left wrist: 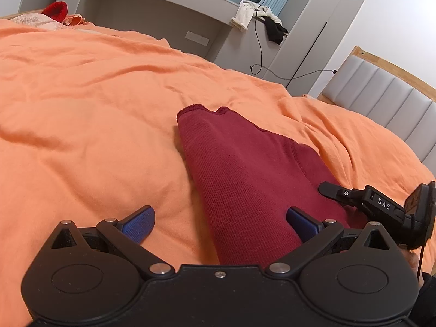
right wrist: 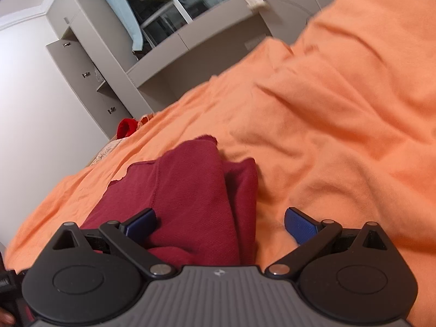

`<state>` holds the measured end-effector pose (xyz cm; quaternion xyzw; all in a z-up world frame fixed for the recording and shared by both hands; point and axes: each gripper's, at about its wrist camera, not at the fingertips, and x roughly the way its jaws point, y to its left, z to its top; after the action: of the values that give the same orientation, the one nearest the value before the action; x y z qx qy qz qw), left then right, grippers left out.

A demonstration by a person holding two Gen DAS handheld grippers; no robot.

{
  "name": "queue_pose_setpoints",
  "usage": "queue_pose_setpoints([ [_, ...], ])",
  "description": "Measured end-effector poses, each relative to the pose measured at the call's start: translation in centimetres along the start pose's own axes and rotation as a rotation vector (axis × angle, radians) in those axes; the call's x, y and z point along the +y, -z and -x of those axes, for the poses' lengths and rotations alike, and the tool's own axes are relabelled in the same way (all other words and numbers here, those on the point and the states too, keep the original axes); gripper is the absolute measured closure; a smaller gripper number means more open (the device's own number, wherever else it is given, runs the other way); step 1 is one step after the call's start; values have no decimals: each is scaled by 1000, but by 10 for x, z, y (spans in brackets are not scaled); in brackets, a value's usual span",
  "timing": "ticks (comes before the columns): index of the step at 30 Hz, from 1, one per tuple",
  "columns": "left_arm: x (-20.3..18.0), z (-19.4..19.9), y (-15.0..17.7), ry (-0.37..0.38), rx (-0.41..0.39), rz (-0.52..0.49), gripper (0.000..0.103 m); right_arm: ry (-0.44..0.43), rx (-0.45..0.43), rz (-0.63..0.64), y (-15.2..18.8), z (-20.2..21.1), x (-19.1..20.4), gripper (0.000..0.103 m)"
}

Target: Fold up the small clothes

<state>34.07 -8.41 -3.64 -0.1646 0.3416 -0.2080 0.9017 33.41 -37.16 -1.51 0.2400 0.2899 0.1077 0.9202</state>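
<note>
A dark red knit garment [left wrist: 245, 177] lies folded into a long strip on the orange bed cover [left wrist: 95, 95]. My left gripper [left wrist: 220, 222] is open, its blue fingers [left wrist: 139, 223] astride the near end of the garment without gripping it. The right gripper [left wrist: 381, 204] shows at the garment's right edge in the left wrist view. In the right wrist view the garment [right wrist: 190, 190] lies in folded layers. My right gripper [right wrist: 220, 224] is open over its near right edge, with the left finger above the cloth and the right finger above the cover [right wrist: 340, 122].
A bright red item [left wrist: 55, 9] and pale cloth lie at the bed's far left corner. Grey cabinets and a shelf [left wrist: 163, 8] stand beyond the bed, with clothes and a cable [left wrist: 259, 19] hanging. A padded headboard [left wrist: 381, 95] is at right.
</note>
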Motion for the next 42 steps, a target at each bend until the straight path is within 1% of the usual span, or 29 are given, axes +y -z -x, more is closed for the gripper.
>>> queue_pose_setpoints([
  [2, -1, 0, -1, -4, 5, -1, 1, -14, -15, 51, 1, 3, 8, 5],
  [4, -1, -1, -2, -4, 9, -3, 1, -43, -11, 87, 0, 3, 13, 10],
  [5, 0, -1, -3, -2, 12, -3, 1, -43, -6, 94, 0, 2, 14, 12],
  [10, 2, -4, -7, 9, 32, 5, 3, -56, 7, 52, -1, 1, 8, 20],
  [12, 2, -4, -9, 24, 36, 10, 10, -46, -1, 52, -1, 3, 9, 28],
  [13, 1, -4, -9, 35, 39, 12, 13, -39, -5, 58, -1, 4, 10, 29],
  [15, -1, -4, -11, 57, 51, 8, 22, -33, -15, 81, 0, 5, 14, 33],
  [16, -2, -4, -11, 64, 58, 2, 24, -29, -19, 93, 0, 6, 16, 34],
  [19, -4, -5, -10, 87, 74, 6, 34, -21, -21, 113, 1, 7, 19, 38],
  [21, -5, -6, -10, 98, 80, 10, 44, -18, -21, 116, 1, 7, 19, 45],
  [22, -7, -6, -10, 92, 76, 1, 45, -15, -24, 124, 1, 8, 21, 48],
  [23, -10, -5, -10, 83, 71, -17, 49, -8, -30, 138, 1, 9, 23, 53],
  [24, -14, -4, -10, 74, 63, -39, 53, 3, -38, 161, 2, 10, 27, 59],
  [25, -17, -3, -10, 64, 52, -61, 56, 19, -45, 187, 3, 11, 32, 61],
  [27, -26, 1, -10, 45, 25, -111, 63, 59, -63, 244, 5, 14, 42, 68],
  [30, -36, 7, -11, 28, -8, -181, 69, 111, -102, 341, 9, 20, 58, 73],
  [32, -42, 11, -16, 22, -31, -233, 71, 136, -132, 399, 12, 23, 69, 75],
  [35, -46, 22, -23, 16, -83, -283, 72, 150, -175, 451, 15, 28, 80, 75],
  [37, -49, 31, -27, -1, -125, -322, 72, 152, -204, 480, 17, 30, 90, 76],
  [42, -53, 53, -33, -77, -251, -427, 72, 114, -316, 637, 23, 27, 132, 77],
])
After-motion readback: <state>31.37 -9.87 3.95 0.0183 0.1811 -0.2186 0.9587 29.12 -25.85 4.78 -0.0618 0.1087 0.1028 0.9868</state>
